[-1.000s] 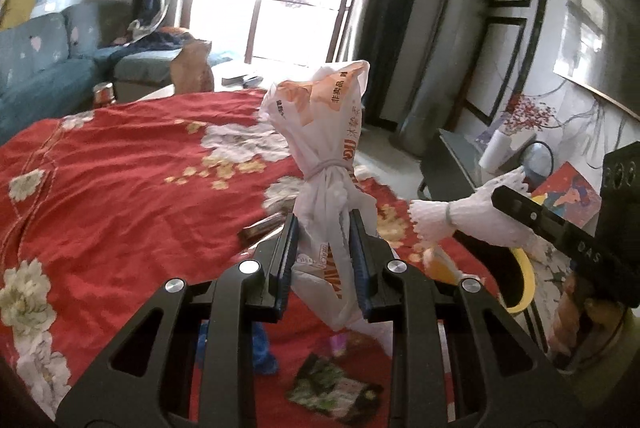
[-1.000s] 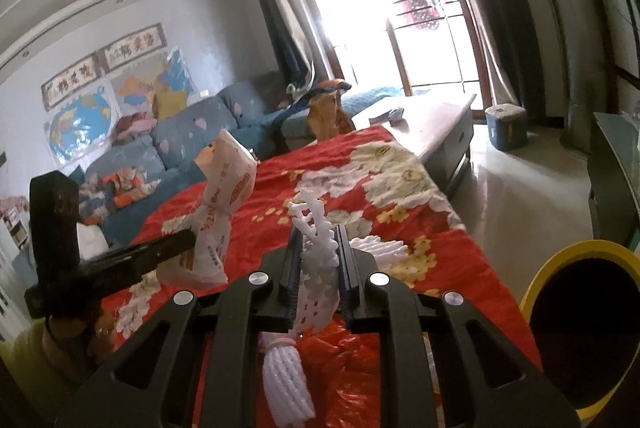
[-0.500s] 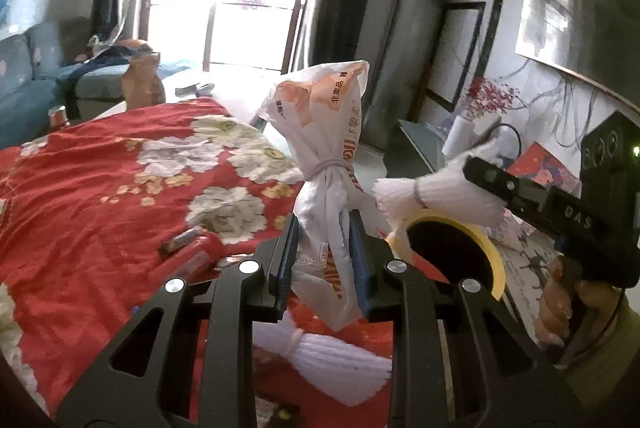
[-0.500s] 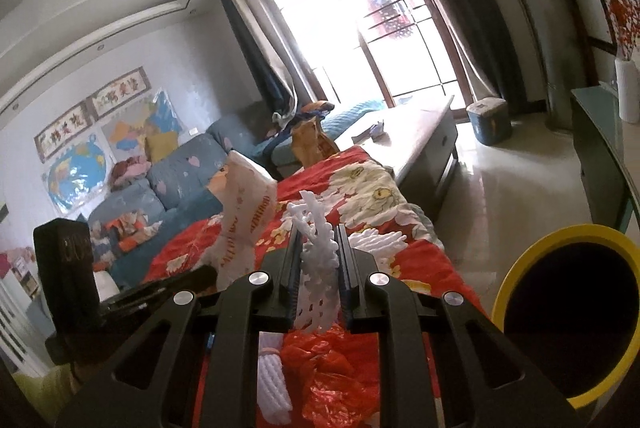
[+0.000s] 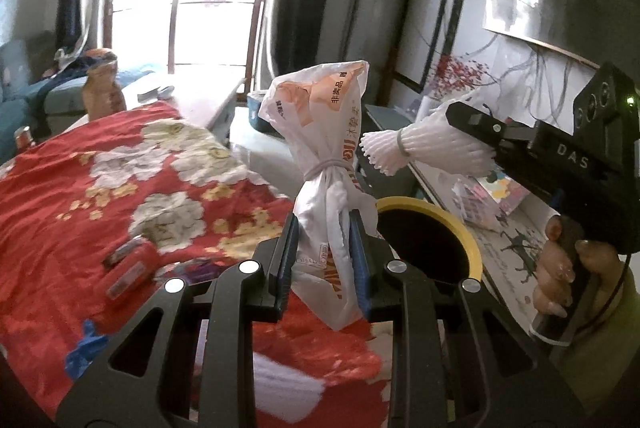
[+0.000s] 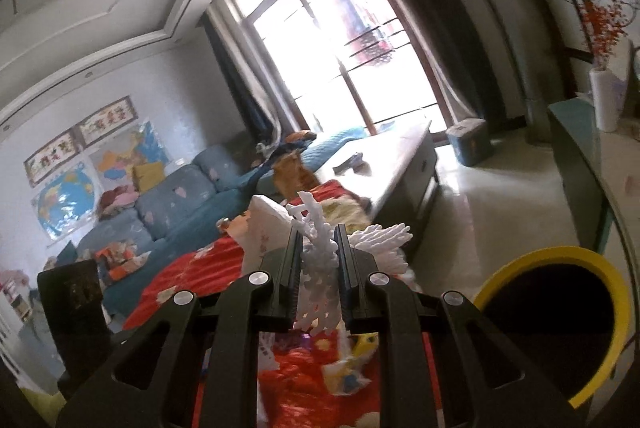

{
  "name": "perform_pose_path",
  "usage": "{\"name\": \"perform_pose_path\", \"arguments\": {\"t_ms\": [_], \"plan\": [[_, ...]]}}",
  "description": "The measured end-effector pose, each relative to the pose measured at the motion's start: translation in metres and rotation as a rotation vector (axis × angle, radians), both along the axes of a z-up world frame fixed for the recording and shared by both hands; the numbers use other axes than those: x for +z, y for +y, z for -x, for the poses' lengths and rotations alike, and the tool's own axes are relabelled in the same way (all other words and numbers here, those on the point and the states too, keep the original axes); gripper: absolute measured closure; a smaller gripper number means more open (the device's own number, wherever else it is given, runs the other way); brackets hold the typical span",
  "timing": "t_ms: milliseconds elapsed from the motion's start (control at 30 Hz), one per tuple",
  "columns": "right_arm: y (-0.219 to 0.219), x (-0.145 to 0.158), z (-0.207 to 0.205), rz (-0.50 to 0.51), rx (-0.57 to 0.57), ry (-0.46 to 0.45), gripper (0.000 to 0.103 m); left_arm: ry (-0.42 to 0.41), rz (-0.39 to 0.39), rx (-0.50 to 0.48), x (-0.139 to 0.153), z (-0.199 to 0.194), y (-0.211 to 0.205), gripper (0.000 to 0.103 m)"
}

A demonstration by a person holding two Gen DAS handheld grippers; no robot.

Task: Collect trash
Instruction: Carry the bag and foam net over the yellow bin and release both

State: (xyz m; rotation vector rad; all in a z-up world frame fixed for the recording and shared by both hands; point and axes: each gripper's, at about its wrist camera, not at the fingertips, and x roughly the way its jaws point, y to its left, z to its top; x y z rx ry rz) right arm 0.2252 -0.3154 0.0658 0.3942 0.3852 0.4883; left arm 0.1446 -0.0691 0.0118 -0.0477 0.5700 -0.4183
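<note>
My left gripper (image 5: 323,260) is shut on a white plastic bag (image 5: 326,148) with orange print, tied at the neck and held upright. Just beyond it on the right stands the yellow-rimmed black bin (image 5: 434,224). The right gripper (image 5: 472,132), held by a hand (image 5: 560,268), comes in from the right with a white foam net sleeve (image 5: 424,148) above the bin. In the right wrist view my right gripper (image 6: 318,268) is shut on that foam net (image 6: 318,260), and the bin (image 6: 548,312) lies at the lower right.
A red flowered cloth (image 5: 120,196) covers the table, with small wrappers (image 5: 124,260) and a second foam sleeve (image 5: 280,388) on it. A blue sofa (image 6: 172,204), a low long table (image 6: 396,160), a dark side cabinet (image 6: 580,164) and a window lie beyond.
Both grippers have swung to the right with their loads, away from the table middle. The bin has come into view beside the bag, and the foam net now hangs above it.
</note>
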Motion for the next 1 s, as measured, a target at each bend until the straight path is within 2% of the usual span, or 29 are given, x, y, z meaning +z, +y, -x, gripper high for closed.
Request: {"name": "perform_pose_path", "arguments": {"t_ms": [267,533,767,1000], "plan": [[-0.048,-0.017,0.001,0.005,-0.104,0.063,0.087,0.014,-0.025,-0.078,-0.006,-0.005,-0.047,0.084],[-0.085,-0.035,-0.002,0.000,-0.160,0.152,0.087,0.041,-0.056,-0.140,-0.017,-0.009,-0.086,0.084],[-0.119,-0.058,0.002,-0.033,-0.209,0.222,0.087,0.090,-0.089,-0.195,-0.034,-0.018,-0.125,0.084],[-0.138,-0.074,-0.002,-0.048,-0.211,0.282,0.085,0.166,-0.115,-0.232,-0.057,-0.034,-0.159,0.083]]}}
